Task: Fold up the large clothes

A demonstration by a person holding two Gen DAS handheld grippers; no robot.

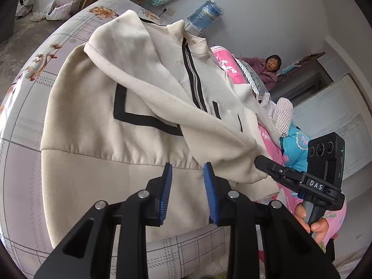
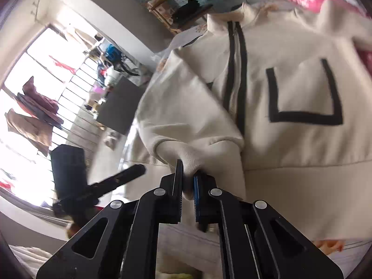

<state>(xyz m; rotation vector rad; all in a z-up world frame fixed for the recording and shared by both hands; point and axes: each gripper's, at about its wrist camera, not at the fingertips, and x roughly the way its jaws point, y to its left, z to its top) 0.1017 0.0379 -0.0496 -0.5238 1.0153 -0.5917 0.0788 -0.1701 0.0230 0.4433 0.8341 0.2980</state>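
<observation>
"DAS" label [image 1: 316, 185] on right gripper [image 2: 187, 179]

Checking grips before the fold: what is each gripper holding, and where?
Right gripper pinches the jacket by a sleeve cuff; left gripper holds nothing.

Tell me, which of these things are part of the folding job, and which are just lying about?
Part of the job:
- cream zip-up jacket, spread on the bed
- its sleeve cuff, pinched in the right claw
- left claw, parted, holding nothing

Just lying about:
- floral bedsheet
- pink quilt
- white plastic bag
- seated person
</observation>
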